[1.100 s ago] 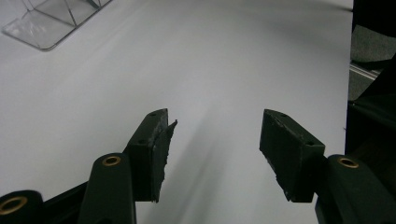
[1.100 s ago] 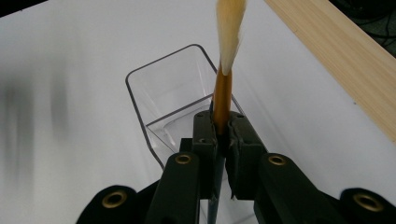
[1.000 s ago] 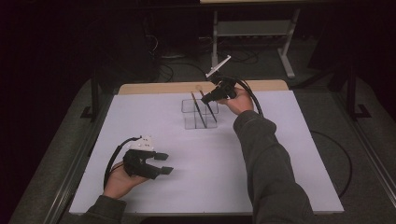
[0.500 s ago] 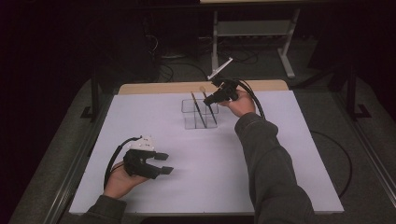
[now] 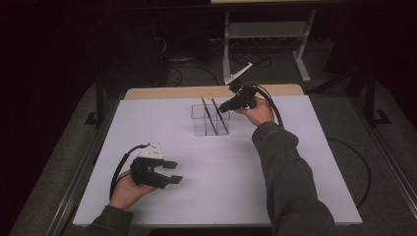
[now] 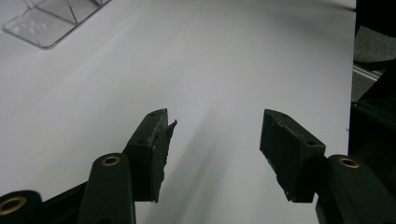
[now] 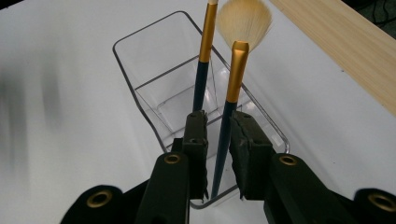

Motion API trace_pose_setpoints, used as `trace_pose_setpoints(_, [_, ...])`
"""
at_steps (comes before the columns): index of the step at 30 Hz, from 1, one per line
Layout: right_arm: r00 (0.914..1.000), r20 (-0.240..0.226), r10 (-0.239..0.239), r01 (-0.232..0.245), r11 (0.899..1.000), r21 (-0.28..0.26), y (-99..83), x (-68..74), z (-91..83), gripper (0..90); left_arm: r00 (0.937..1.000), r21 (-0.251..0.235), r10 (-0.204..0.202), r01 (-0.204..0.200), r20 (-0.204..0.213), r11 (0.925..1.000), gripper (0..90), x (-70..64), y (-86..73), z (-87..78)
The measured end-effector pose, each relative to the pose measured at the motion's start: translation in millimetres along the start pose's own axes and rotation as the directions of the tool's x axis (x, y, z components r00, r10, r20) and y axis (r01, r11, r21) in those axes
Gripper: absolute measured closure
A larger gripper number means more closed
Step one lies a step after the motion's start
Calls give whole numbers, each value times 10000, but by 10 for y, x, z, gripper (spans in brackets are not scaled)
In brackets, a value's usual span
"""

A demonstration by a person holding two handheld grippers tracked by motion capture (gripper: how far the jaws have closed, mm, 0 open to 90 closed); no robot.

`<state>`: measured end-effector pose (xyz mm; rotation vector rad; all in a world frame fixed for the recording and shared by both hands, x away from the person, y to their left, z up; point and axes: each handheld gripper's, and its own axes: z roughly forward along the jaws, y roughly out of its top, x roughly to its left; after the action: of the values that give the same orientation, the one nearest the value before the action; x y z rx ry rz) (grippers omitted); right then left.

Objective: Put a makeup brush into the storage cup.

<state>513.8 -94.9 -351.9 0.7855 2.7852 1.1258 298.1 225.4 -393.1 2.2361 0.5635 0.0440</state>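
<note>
A white table point(image 5: 211, 172) in a dark room, with a clear organiser point(image 5: 210, 119) toward twelve o'clock.
The right gripper point(image 7: 218, 140) has its jaws around the dark handle of a fan brush point(image 7: 232, 84) standing in the organiser beside a second brush point(image 7: 203, 60); the left gripper point(image 6: 212, 140) rests at seven o'clock, jaws apart and holding nothing.

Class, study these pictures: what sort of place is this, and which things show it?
Probably a recording lab: a white-topped table in a dark room, cables on the floor, and a clear plastic organiser with two gold-and-navy makeup brushes.

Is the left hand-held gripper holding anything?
No, the left hand-held gripper has its jaws spread wide with only the bare white table between them.
</note>
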Motion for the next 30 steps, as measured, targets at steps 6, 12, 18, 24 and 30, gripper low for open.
trace_pose_setpoints(6, [9997,-77,228,-229,9996,-173,-61,24,-69,733,10000,-79,58,-58,-52,10000,415,6,3,-12])
trace_pose_setpoints(12, [9992,-58,390,-392,9984,-409,-159,47,-126,699,10000,-65,8,-8,-43,10000,410,-1,13,-8])
trace_pose_setpoints(18, [9988,-23,485,-485,9974,-542,-221,43,-186,685,9999,-11,-59,59,-120,10000,394,0,-9,-18])
trace_pose_setpoints(24, [9983,-21,574,-574,9956,-740,-247,74,-269,662,9999,-119,-7,5,-145,9999,385,27,-14,-37])
trace_pose_setpoints(30, [9970,133,763,-750,9937,-831,-347,76,-319,631,9997,-14,-129,128,-221,9999,372,20,-16,-32])
